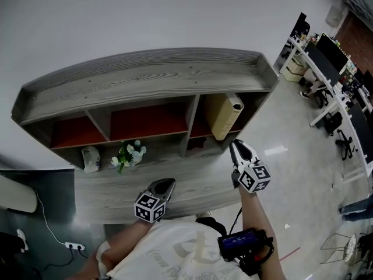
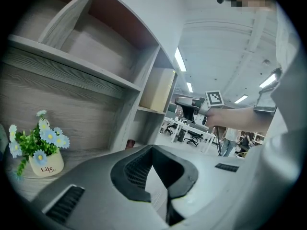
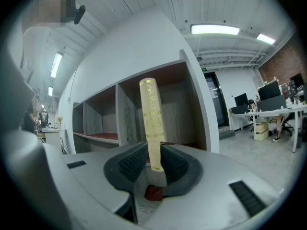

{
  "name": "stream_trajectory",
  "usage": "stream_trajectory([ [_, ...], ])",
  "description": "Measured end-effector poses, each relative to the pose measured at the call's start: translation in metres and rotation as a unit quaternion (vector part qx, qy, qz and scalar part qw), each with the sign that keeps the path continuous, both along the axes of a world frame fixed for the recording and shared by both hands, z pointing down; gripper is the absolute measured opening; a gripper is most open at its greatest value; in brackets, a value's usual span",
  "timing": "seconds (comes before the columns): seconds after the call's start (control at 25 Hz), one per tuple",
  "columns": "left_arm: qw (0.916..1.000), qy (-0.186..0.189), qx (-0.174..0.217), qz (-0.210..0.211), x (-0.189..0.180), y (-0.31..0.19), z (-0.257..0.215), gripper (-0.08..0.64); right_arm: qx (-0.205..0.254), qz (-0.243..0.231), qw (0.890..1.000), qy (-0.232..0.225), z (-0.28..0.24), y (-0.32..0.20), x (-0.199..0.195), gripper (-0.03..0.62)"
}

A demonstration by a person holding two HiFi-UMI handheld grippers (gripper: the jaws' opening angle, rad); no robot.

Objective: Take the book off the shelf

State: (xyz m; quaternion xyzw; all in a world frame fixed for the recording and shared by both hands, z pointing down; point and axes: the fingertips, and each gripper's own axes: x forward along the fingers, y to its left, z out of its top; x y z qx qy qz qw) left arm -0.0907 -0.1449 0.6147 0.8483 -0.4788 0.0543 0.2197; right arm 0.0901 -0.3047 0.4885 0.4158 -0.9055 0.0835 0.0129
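Note:
A cream book stands in the upper right compartment of the grey wooden shelf, leaning out over the front edge. My right gripper is just below and in front of it, pointing up at its lower corner. In the right gripper view the book's spine rises straight ahead between the jaws of my right gripper, which stand a narrow gap apart and do not press on it. My left gripper hangs low over the shelf's wide ledge, shut and empty; in its own view the left gripper faces the shelf, with the book far off.
A small pot of flowers and a white object sit in the lower left compartments. A small red thing lies in the lower right compartment. Office desks and chairs fill the right side. A power strip lies on the floor at left.

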Motion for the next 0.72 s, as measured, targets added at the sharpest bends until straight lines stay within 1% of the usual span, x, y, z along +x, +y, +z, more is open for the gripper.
stream_trajectory([
  [0.04,1.0,0.0,-0.001,0.0,0.0,0.0,0.0,0.001,0.0,0.0,1.0,0.003,-0.001,-0.002,-0.002,0.104],
  [0.16,1.0,0.0,-0.003,0.002,0.001,0.002,0.002,0.0,0.008,0.011,1.0,0.014,-0.005,-0.008,-0.006,0.175],
  [0.24,1.0,0.001,-0.005,0.002,0.0,0.002,0.003,0.002,0.014,0.021,1.0,0.014,-0.01,-0.012,-0.007,0.179],
  [0.28,1.0,0.001,-0.005,0.001,-0.001,0.003,0.004,0.001,0.014,0.024,1.0,0.013,-0.011,-0.015,-0.009,0.198],
  [0.32,1.0,0.001,-0.006,-0.001,-0.002,0.003,0.004,0.002,0.012,0.024,1.0,0.013,-0.011,-0.017,-0.012,0.245],
  [0.4,1.0,0.002,-0.006,-0.004,-0.003,0.003,0.004,0.002,0.008,0.027,0.999,0.018,-0.01,-0.023,-0.015,0.275],
  [0.56,0.9999,0.004,-0.006,-0.009,-0.005,0.002,0.005,0.001,0.001,0.047,0.998,0.032,-0.007,-0.034,-0.017,0.36],
  [0.72,0.9997,0.004,-0.008,-0.021,-0.011,0.002,0.006,0.002,-0.004,0.049,0.998,0.035,-0.003,-0.043,-0.024,0.36],
])
